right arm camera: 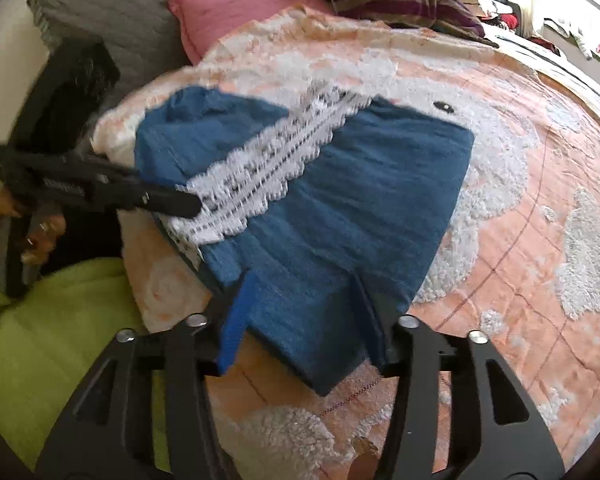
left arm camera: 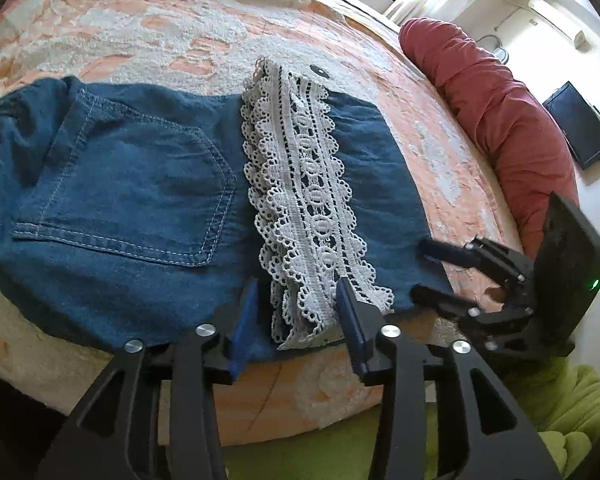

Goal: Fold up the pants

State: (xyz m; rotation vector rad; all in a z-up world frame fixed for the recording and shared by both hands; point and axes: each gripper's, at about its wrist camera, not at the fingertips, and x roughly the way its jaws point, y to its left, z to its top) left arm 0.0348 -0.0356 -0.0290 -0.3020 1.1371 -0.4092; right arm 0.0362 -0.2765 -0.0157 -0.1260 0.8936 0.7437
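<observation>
Writing: none legible on any item in either view. Denim pants (left arm camera: 140, 184) lie folded flat on the peach-and-white bedspread (left arm camera: 148, 28), back pocket (left arm camera: 136, 196) up, white lace trim (left arm camera: 300, 200) running from 12 to 6 o'clock across them. Left gripper (left arm camera: 300, 316) low at the near hem, jaws spread wide, straddling the lace end; nothing clamped. Right gripper (right arm camera: 304, 316) at 6 o'clock in its own view, jaws likewise apart, either side of the denim corner; contact with the cloth cannot be told. In the left view it enters from 4 o'clock, level, fingertips (left arm camera: 432, 250) beside the hem. Red pillow (left arm camera: 492, 112) at 2 o'clock.
</observation>
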